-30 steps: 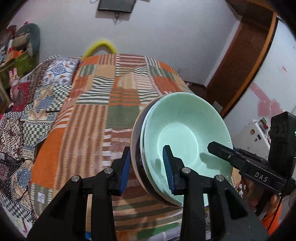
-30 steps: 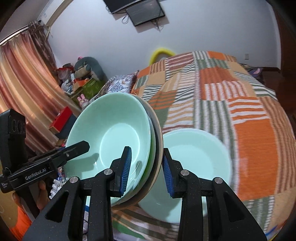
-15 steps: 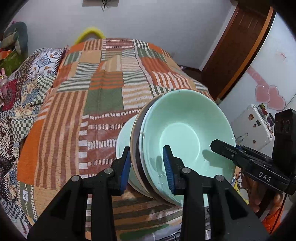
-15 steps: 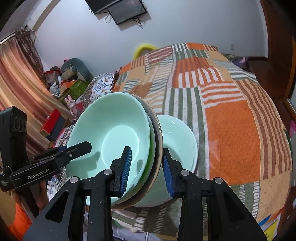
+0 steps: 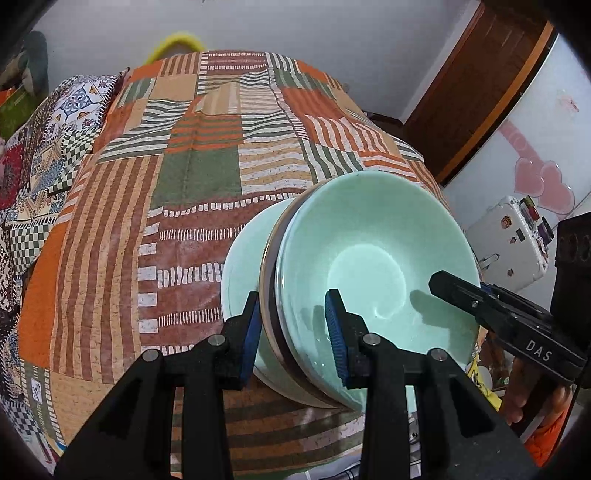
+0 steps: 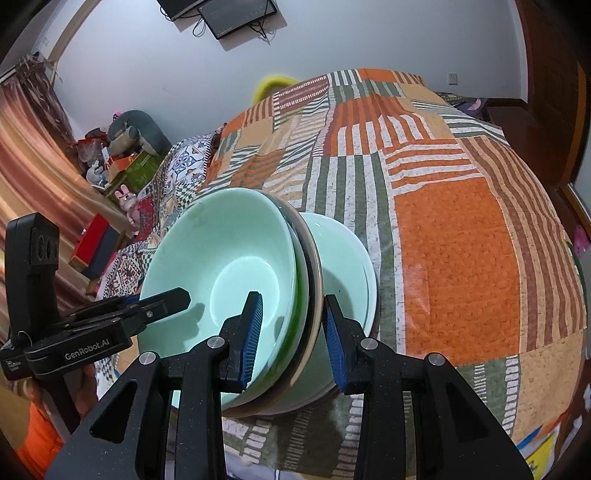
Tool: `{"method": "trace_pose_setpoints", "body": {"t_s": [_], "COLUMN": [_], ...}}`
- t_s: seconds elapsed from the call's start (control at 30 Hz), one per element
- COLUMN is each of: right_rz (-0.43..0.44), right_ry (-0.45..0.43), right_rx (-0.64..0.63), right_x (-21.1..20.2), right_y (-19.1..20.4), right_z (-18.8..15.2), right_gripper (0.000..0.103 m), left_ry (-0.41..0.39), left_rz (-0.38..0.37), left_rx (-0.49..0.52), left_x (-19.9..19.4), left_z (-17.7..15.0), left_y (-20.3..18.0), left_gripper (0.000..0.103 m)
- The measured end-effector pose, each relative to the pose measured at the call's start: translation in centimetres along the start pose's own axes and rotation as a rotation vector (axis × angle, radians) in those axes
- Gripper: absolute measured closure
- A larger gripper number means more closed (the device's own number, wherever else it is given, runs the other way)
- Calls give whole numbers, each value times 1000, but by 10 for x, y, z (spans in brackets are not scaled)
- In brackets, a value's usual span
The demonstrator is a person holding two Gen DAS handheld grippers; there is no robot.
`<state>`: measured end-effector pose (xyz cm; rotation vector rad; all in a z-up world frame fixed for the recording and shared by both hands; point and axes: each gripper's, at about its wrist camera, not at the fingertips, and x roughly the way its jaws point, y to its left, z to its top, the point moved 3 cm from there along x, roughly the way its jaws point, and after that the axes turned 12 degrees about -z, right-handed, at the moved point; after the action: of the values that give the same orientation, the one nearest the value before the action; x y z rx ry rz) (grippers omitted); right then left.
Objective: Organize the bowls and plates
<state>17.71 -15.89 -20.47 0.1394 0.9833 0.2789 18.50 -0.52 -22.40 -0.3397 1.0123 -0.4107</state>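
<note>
Bowls and a plate hang as one tilted stack over the patchwork bedspread [image 5: 192,177]: a mint bowl [image 5: 373,266] nested on top, a dark-rimmed plate [image 5: 269,295] beneath it. The left gripper [image 5: 293,332] pinches the stack's near rim, and the right gripper [image 6: 291,332] clamps the opposite rim, one pad inside the bowl and one behind the plate. Just under the stack, a second mint bowl [image 6: 347,266] sits on the bedspread.

Lower bowl [image 5: 240,273] mostly hidden behind the held stack [image 5: 369,266]. Wall screen [image 6: 236,14] at 12 o'clock cut by the frame edge. Hand [image 5: 532,391] at 4 o'clock half-hidden.
</note>
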Motion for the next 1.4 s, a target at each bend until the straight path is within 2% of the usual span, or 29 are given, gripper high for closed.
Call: {"method": "trace_pose_setpoints", "body": {"t_s": [0.2, 0.43, 0.57, 0.67, 0.77, 0.93, 1.13, 1.23, 1.4], "right_rz": [18, 50, 24, 7, 4, -9, -10, 0, 21], "right_ry": [14, 18, 2, -9, -28, -111, -286, -391, -528], "right_rx": [34, 55, 28, 21, 21, -12, -84, -112, -152], "right_x": [9, 10, 7, 0, -10, -43, -103, -136, -183], "right_y": [-8, -10, -6, -8, -11, -7, 13, 26, 40], "right_z": [-1, -2, -1, 0, 1, 8, 20, 23, 25], "right_gripper": [73, 70, 69, 65, 64, 64, 62, 52, 50], "left_ry": [-3, -17, -46, -64, -81, -171, -341, -434, -550], "left_rz": [-7, -40, 28, 94, 118, 98, 71, 76, 78], "left_rx": [9, -30, 23, 82, 92, 104, 180, 225, 274], "left_x": [3, 5, -2, -11, -23, -59, -124, -156, -197], "left_z": [2, 4, 4, 3, 2, 6, 12, 11, 7], "left_y": [0, 5, -3, -11, -13, -27, -65, -86, -112], "left_gripper": [69, 68, 68, 67, 67, 67, 66, 57, 50]}}
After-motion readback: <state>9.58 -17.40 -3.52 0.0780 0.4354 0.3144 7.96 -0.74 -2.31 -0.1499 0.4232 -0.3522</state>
